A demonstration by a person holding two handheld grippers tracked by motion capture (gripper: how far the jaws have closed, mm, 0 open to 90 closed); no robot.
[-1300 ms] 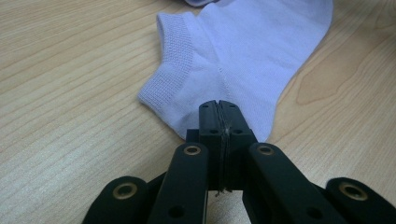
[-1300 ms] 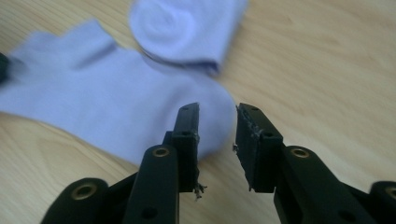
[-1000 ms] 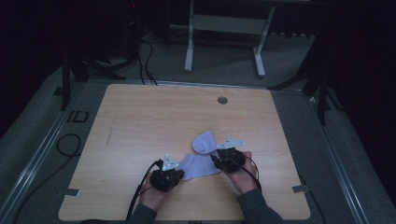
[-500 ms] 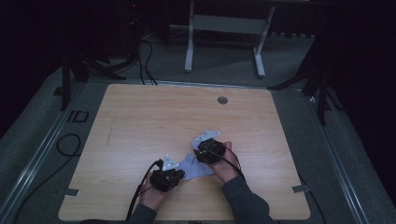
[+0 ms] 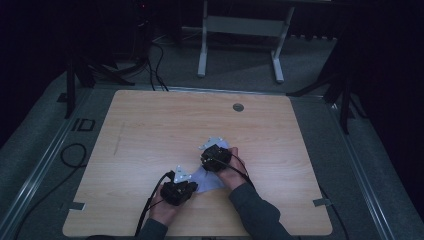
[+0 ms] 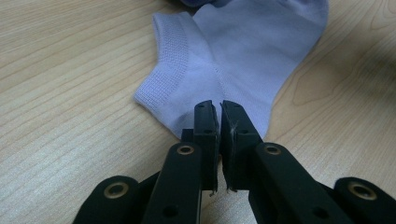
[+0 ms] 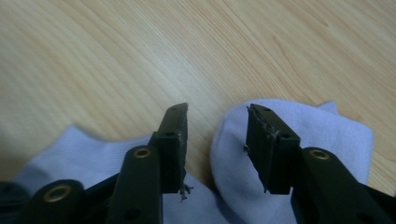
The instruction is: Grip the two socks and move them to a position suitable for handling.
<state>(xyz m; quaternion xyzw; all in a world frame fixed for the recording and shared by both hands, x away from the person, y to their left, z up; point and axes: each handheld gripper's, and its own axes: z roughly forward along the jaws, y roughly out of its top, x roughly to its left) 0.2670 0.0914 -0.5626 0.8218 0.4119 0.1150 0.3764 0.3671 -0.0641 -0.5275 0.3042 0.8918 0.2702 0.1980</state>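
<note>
A pale lavender ankle sock point(image 5: 207, 181) lies on the wooden table point(image 5: 150, 130) near its front edge. In the left gripper view the sock point(image 6: 233, 51) lies flat with its ribbed cuff to the left. My left gripper point(image 6: 219, 106) is shut on the sock's near edge at the heel. The left gripper point(image 5: 180, 191) sits at the sock's near left end in the high view. My right gripper point(image 5: 214, 156) hovers over the far end, open. Between and under its jaws point(image 7: 217, 112) show the rounded toe point(image 7: 322, 126) and another part of the sock point(image 7: 79, 149).
A round cable hole point(image 5: 238, 107) sits near the table's far edge. Tape marks point(image 5: 320, 202) stick to the front corners. A metal stand point(image 5: 240, 30) and cables point(image 5: 150, 55) lie on the floor beyond the table.
My right gripper has moved left and away from the person, from the sock's right side to over its far end. The left gripper has held still.
</note>
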